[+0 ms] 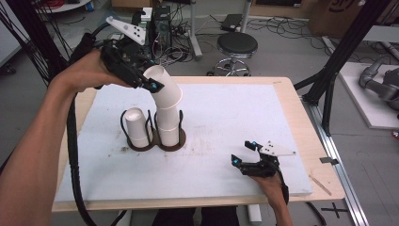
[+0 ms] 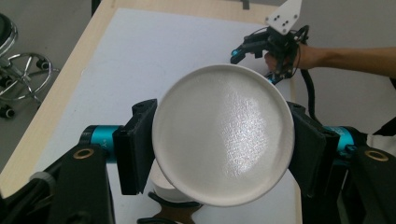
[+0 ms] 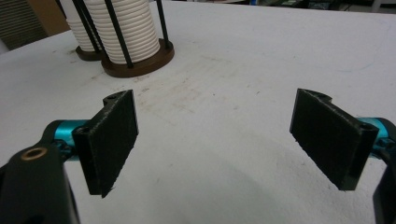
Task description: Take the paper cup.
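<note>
On the desk (image 1: 291,122), at ten o'clock, a cup rack (image 1: 155,141) keeps the stacks upright. The left claw (image 1: 146,82) clamps the tilted top paper cup (image 1: 164,87), seemingly peeling it free; the right claw (image 1: 244,153), gaping and empty, waits at five o'clock.

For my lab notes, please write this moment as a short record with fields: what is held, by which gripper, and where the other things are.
held thing: white paper cup, tilted, lifted off a stack
holder: left gripper, shut on the cup
stack: white nested cups in a brown round-based wire rack
second stack: shorter, in the neighbouring rack
right gripper: open, holding nothing, low over the white table mat
</note>
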Demonstrator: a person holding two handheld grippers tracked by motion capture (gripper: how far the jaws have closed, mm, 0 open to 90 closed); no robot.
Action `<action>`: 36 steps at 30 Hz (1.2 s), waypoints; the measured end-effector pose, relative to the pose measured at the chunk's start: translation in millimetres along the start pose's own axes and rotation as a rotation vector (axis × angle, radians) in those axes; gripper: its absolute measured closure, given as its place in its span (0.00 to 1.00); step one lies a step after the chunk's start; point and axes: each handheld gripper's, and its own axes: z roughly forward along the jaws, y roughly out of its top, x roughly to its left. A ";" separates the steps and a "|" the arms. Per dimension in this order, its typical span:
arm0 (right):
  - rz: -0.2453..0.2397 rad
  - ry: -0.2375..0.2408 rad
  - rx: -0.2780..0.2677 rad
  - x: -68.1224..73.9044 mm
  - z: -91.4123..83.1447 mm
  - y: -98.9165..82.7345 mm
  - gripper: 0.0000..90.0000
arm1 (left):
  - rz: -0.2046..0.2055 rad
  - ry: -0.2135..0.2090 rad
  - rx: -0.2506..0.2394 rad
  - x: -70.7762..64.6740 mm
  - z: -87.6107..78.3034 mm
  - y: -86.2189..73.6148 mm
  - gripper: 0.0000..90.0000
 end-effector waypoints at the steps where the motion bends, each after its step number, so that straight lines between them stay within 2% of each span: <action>1: -0.006 -0.002 -0.004 -0.5 0.1 0.0 0.17 | 0.003 0.001 -0.013 -2.5 -1.6 -2.9 0.37; 2: -0.006 -0.002 -0.004 -0.5 0.1 0.0 0.17 | 0.003 0.001 -0.013 -2.5 -1.6 -2.9 0.37; 3: -0.004 -0.002 -0.006 -0.5 0.0 0.0 0.17 | 0.002 -0.009 -0.043 -7.2 -4.4 -9.2 0.37; 4: -0.004 -0.002 -0.006 -0.5 0.0 0.0 0.17 | 0.002 -0.009 -0.043 -7.2 -4.4 -9.2 0.37; 5: -0.003 -0.001 -0.007 -0.4 -0.1 -0.1 0.17 | 0.021 -0.018 -0.087 -12.2 -5.7 -16.4 0.37; 6: -0.003 -0.001 -0.007 -0.4 -0.1 -0.1 0.17 | 0.021 -0.018 -0.087 -12.2 -5.7 -16.4 0.37; 8: -0.001 -0.002 -0.010 -0.4 0.0 -0.1 0.17 | 0.038 -0.015 -0.146 -20.7 -8.3 -26.9 0.37; 10: -0.001 -0.004 -0.006 -0.3 0.1 0.0 0.17 | 0.034 -0.003 -0.168 -24.7 -10.5 -33.7 0.37; 12: 0.006 -0.005 -0.001 0.2 0.4 0.2 0.17 | 0.025 -0.013 -0.175 -29.4 -11.5 -40.0 0.37; 16: 0.009 -0.003 0.013 -0.8 1.8 0.9 0.17 | 0.042 -0.023 -0.167 -41.1 -10.2 -50.4 0.37; 22: -0.007 -0.004 -0.012 0.5 -0.5 -0.3 0.17 | 0.041 -0.030 -0.187 -48.8 -5.2 -62.9 0.37; 25: -0.004 0.000 -0.012 0.2 -0.5 -0.2 0.17 | 0.024 -0.026 -0.218 -50.3 -0.5 -74.9 0.37; 36: 0.008 0.009 -0.004 -0.8 0.1 0.1 0.17 | 0.002 -0.036 -0.296 -59.8 18.5 -107.7 0.37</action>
